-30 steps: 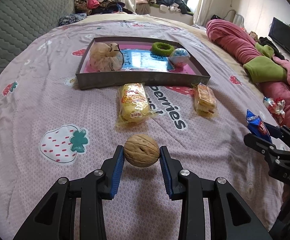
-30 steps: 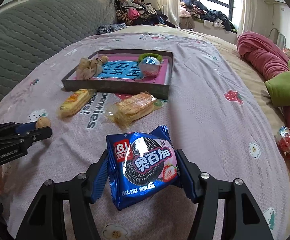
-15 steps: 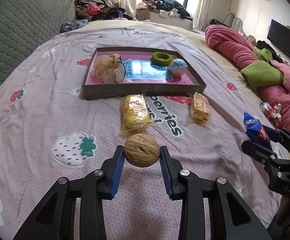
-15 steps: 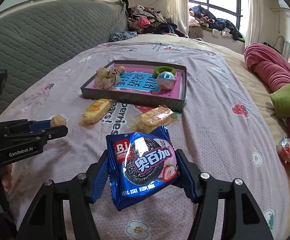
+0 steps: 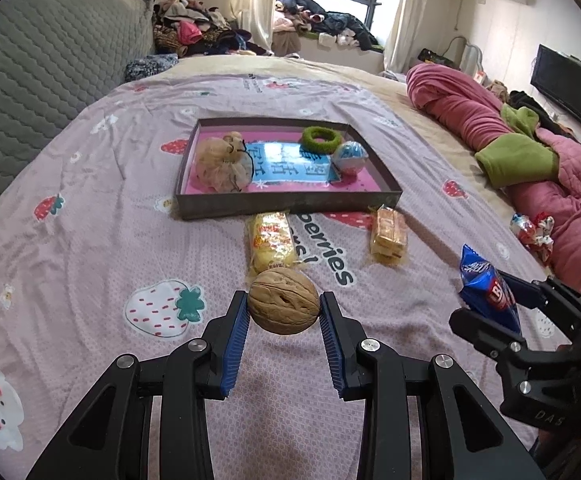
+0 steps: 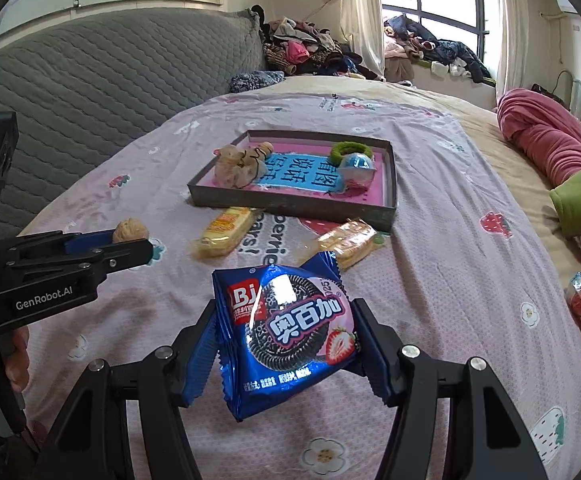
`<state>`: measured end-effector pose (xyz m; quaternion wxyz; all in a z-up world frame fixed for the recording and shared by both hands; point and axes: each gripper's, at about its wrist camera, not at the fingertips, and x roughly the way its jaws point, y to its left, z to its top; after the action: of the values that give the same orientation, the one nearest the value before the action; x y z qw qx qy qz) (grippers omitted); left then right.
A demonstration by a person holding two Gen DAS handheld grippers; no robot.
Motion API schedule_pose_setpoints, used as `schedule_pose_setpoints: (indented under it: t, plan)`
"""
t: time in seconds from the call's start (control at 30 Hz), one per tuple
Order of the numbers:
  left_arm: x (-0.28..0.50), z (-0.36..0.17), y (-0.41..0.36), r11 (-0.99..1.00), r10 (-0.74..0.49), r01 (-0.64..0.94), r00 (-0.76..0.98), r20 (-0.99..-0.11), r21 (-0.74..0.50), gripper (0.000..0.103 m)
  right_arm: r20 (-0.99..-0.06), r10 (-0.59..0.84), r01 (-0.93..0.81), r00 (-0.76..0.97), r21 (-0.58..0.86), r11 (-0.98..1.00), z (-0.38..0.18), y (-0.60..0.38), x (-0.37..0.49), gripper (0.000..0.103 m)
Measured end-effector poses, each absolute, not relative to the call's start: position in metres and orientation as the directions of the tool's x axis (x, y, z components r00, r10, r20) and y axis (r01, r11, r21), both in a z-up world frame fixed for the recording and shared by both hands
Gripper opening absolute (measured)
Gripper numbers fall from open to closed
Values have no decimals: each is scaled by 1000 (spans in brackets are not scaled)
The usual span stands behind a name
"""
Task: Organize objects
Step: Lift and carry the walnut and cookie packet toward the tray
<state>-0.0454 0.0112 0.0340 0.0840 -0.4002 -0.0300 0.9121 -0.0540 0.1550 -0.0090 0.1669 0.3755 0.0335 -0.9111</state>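
Bed surface, both grippers loaded, held above pink strawberry-print bedspread [image 5: 90,216].

Dark shallow rectangular cardboard tray with pink floor [image 5: 286,204] mid-bed, containing beige mesh pouch [image 5: 222,164], green fuzzy ring [image 5: 321,139] and blue-white ball [image 5: 349,156]. Just in front of tray, on bedspread: yellow wrapped snack cake [image 5: 270,242] and clear-wrapped tan wafer pack [image 5: 388,234], apart from each other. Right gripper [image 6: 286,336] clamped on blue foil cookie packet with strawberry picture [image 6: 286,332], clear of the bedspread. Left gripper [image 5: 283,306] clenched on brown whole walnut [image 5: 283,306], pinched between blue pads, off the fabric.
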Motion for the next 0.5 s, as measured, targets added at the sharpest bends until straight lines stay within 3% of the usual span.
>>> schedule_pose_setpoints:
  t: [0.5]
  plan:
    - [-47, 72, 4, -984, 176, -142, -709, -682, -106, 37, -646, -273, 324, -713, 42, -945, 26, 141, -56, 63]
